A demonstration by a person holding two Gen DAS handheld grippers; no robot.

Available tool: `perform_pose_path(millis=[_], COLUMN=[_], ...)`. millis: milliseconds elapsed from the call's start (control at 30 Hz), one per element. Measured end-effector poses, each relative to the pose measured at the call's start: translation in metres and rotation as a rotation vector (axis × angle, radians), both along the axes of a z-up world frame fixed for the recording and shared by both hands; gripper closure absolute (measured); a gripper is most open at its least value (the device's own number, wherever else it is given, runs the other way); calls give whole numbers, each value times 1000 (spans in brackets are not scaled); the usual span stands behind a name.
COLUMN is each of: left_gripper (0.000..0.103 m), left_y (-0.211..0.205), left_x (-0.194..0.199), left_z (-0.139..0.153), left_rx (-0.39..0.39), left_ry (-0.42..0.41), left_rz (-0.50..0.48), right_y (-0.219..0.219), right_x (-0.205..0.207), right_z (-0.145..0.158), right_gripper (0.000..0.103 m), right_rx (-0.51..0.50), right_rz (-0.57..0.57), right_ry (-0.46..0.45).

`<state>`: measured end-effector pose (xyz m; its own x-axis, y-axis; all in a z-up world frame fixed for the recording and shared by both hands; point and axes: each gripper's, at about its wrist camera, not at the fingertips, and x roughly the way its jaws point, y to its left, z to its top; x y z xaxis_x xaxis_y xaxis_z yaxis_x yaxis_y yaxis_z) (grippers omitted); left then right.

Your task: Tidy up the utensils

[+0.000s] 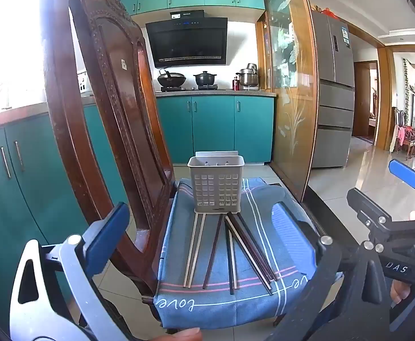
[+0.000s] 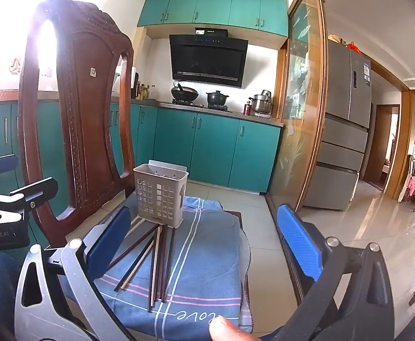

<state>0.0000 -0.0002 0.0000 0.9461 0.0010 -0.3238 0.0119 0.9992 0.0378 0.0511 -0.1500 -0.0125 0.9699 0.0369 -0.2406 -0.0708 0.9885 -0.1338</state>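
Observation:
Several chopsticks (image 1: pixel 230 253), some pale and some dark brown, lie side by side on a blue cloth (image 1: pixel 221 301) on a chair seat. A grey perforated utensil holder (image 1: pixel 216 183) stands upright at their far ends and looks empty. My left gripper (image 1: pixel 199 241) is open and empty, hovering in front of the chopsticks. In the right wrist view the chopsticks (image 2: pixel 147 258) fan out before the holder (image 2: pixel 159 191). My right gripper (image 2: pixel 204 244) is open and empty, above the cloth (image 2: pixel 196 270). The right gripper also shows at the right edge of the left wrist view (image 1: pixel 400 196).
The carved wooden chair back (image 1: pixel 108 119) rises close on the left of the cloth. Teal cabinets (image 1: pixel 216 128) and a stove with pots stand behind. A glass sliding door (image 1: pixel 290 91) and a fridge (image 1: pixel 335 93) are on the right, with tiled floor around the chair.

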Motion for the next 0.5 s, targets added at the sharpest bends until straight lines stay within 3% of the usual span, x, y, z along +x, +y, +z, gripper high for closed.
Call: perform_pose_path(millis=[500], left_gripper=[3], left_y=[-2], left_x=[1], left_z=[6], left_rx=[2], left_ry=[4], left_rz=[-4], right_y=[-11], right_x=[-4], right_z=[0], right_gripper=[2], right_rx=[10], right_rz=[3], right_ry=[-4])
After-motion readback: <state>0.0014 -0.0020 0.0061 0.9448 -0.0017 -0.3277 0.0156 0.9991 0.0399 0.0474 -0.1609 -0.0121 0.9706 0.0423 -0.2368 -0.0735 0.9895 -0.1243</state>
